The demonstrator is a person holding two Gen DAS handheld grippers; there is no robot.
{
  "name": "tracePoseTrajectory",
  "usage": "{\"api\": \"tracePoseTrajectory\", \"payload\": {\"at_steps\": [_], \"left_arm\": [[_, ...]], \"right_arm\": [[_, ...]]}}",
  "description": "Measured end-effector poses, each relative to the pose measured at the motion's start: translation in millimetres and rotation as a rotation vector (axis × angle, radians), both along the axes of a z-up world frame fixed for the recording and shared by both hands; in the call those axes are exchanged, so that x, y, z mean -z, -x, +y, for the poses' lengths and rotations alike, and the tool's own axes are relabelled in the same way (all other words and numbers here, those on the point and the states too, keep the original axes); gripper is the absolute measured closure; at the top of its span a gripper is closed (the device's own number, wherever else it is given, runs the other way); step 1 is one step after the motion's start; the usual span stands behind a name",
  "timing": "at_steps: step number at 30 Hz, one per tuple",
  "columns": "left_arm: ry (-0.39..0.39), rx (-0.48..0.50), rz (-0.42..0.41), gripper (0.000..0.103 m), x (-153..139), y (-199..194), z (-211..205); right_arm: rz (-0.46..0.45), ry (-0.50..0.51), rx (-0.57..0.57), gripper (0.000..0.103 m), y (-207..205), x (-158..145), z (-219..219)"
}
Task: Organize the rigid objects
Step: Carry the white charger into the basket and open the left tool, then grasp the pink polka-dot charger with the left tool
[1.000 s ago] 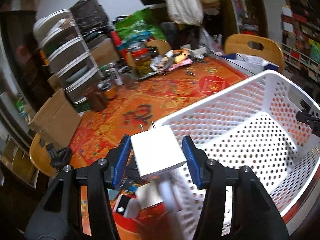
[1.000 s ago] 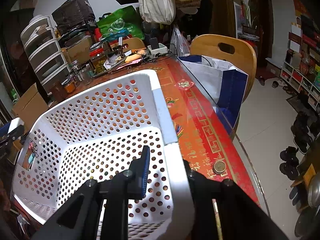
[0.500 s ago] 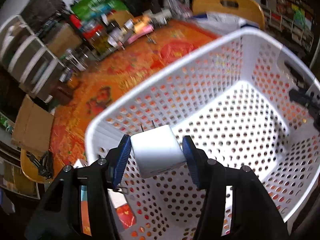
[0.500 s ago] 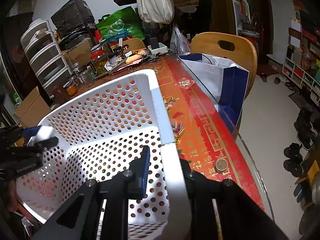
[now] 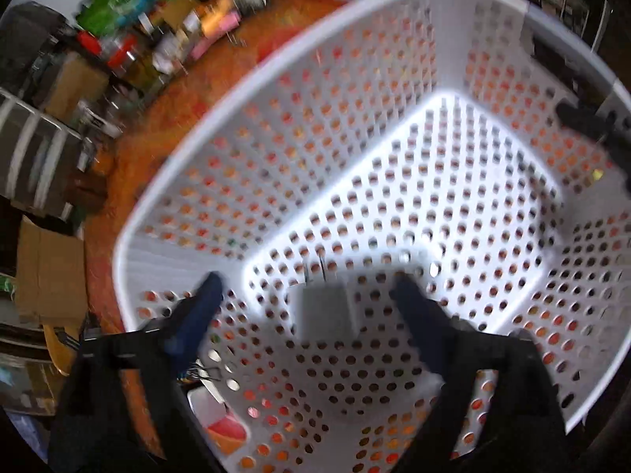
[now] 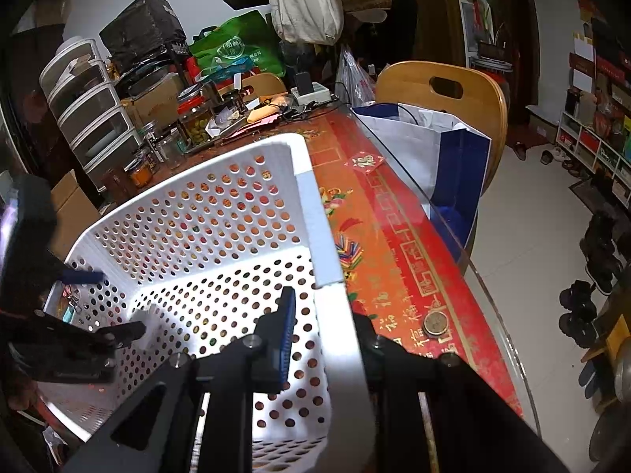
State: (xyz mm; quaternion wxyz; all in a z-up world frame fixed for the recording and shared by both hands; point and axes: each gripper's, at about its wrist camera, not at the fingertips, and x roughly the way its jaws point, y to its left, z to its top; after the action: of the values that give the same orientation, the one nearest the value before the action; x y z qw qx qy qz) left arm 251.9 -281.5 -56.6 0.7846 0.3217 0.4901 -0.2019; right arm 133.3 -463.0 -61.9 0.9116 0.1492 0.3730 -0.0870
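Left tongs (image 5: 307, 295) spread wide, gripping nothing; boxy white charger (image 5: 325, 309) lies loose between them, low centre, inside perforated plastic basket (image 5: 276, 71). Right tongs (image 6: 321, 315) clamp the basket's smooth rim on patterned counter (image 6: 394, 216).

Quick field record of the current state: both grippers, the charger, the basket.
left gripper: open, inside the basket, fingers wide of the charger
charger: white plug block, free between the fingers, in the basket; blurred, so resting or falling unclear
right gripper: shut on the basket's near rim
basket: white, perforated, on the red patterned table; only the charger seen inside
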Motion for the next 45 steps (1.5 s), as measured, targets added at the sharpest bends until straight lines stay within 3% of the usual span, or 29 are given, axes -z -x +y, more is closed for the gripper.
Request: {"api": "tracePoseTrajectory", "payload": {"at_steps": [3,6,8,11,14,19,23,29,31,33,36,45], "left_arm": [[0.101,-0.004,-0.051,0.006,-27,15,20],[0.255,-0.043,-0.123,0.004,-71,27,76],[0.323,-0.124,-0.181,0.000,-94,29,129],[0.362,-0.285,-0.232,0.000,-103,21,204],[0.411,-0.481,-0.230,0.000,-82,-2,269],[0.421,-0.628,-0.091,0.000,-17,-48,322],[0.465,-0.666,-0.036,0.001,22,-64,332],[0.463,-0.619,-0.073,0.001,31,-73,308],[0.445,-0.614,-0.072,0.011,37,-80,300],[0.438,-0.613,-0.052,0.036,42,-86,293],[0.426,-0.622,-0.038,0.061,48,-91,288],[0.425,-0.612,-0.095,0.061,29,-82,281]], "right_arm": [[0.007,0.004,0.001,0.086,-1,1,0],[0.012,0.011,0.002,0.086,0,1,1],[0.022,0.025,0.004,0.086,-2,0,2],[0.030,0.037,0.007,0.086,-4,0,4],[0.030,0.033,0.010,0.086,-4,0,5],[0.035,0.038,0.003,0.086,-4,0,4],[0.039,0.039,0.011,0.086,-5,0,4],[0.052,0.050,0.017,0.086,-6,0,3],[0.053,0.052,0.018,0.086,-5,0,4],[0.053,0.052,0.017,0.086,-5,0,3],[0.054,0.051,0.015,0.086,-5,0,3],[0.052,0.053,0.007,0.086,-5,0,4]]}}
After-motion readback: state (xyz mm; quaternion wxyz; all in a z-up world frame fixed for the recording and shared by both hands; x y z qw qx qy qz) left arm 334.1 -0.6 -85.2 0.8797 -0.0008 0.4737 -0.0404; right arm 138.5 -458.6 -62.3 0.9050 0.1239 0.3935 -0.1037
